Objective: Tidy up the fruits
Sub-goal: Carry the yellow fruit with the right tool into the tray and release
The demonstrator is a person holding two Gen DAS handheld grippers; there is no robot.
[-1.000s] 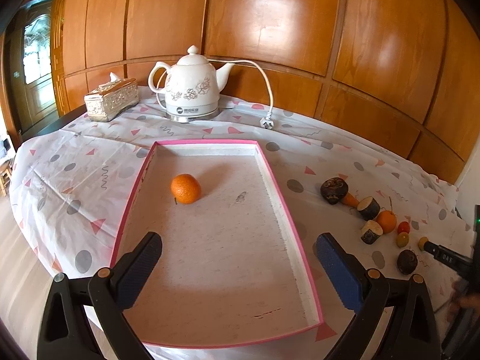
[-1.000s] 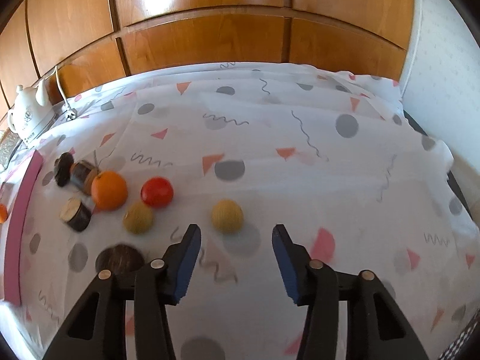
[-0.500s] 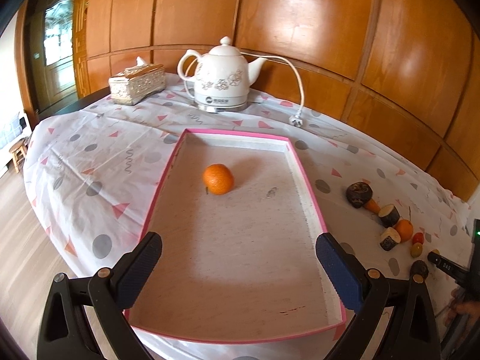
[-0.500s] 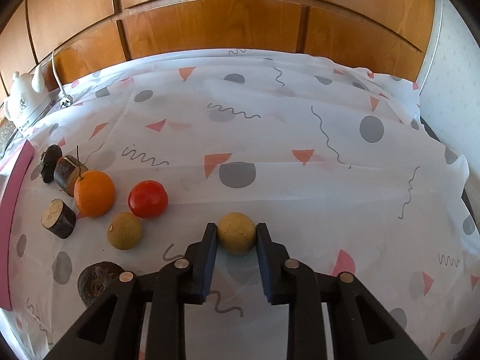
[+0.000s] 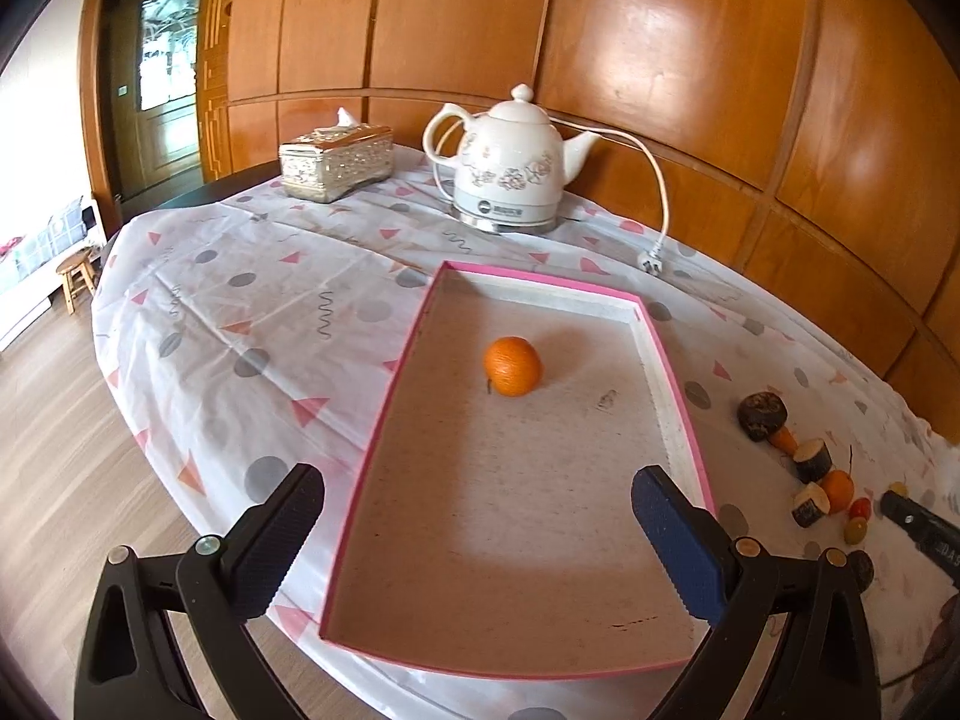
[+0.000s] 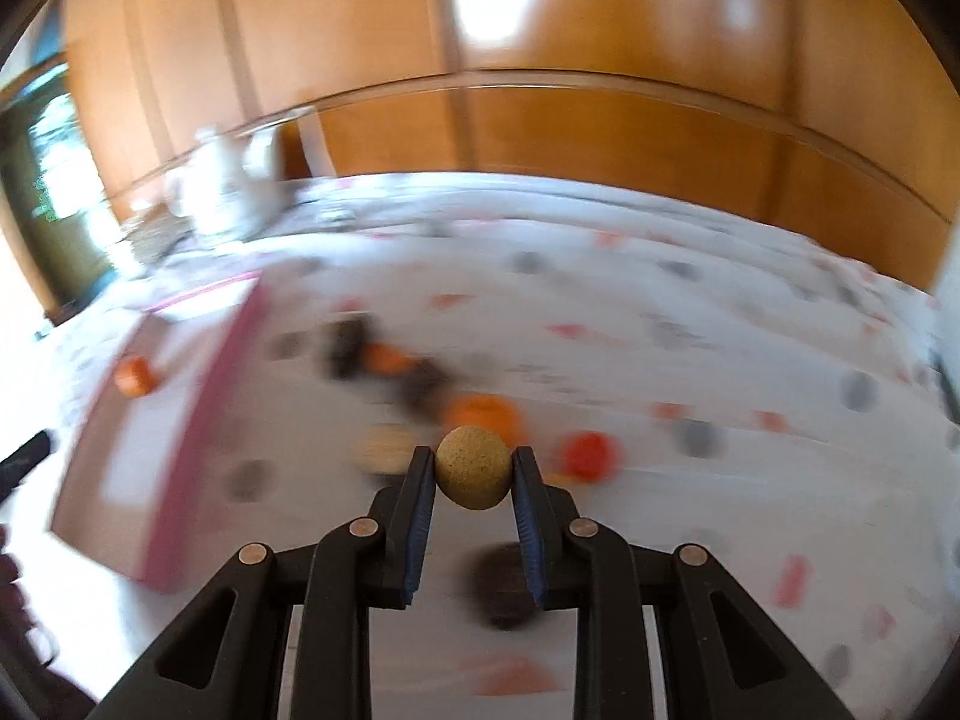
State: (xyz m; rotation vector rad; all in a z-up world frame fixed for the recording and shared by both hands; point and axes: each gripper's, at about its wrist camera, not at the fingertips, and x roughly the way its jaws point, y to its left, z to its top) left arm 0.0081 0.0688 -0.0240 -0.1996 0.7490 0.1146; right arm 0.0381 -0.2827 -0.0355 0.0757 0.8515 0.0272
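The right tongs (image 6: 473, 468) clamp a small round tan fruit (image 6: 473, 476) between their blue pads, lifted above the blurred worktop (image 6: 660, 360). The left tongs (image 5: 477, 531) gape wide over the near end of the shallow pink-rimmed tray (image 5: 384, 414), where one round orange (image 5: 512, 366) sits toward 12 o'clock. Loose fruits (image 5: 828, 489) cluster at the tray's 3 o'clock.

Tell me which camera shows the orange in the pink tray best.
The left wrist view: the orange sits sharp and unobstructed inside the pink tray. The right wrist view shows it only as a motion-blurred orange smear at the left.
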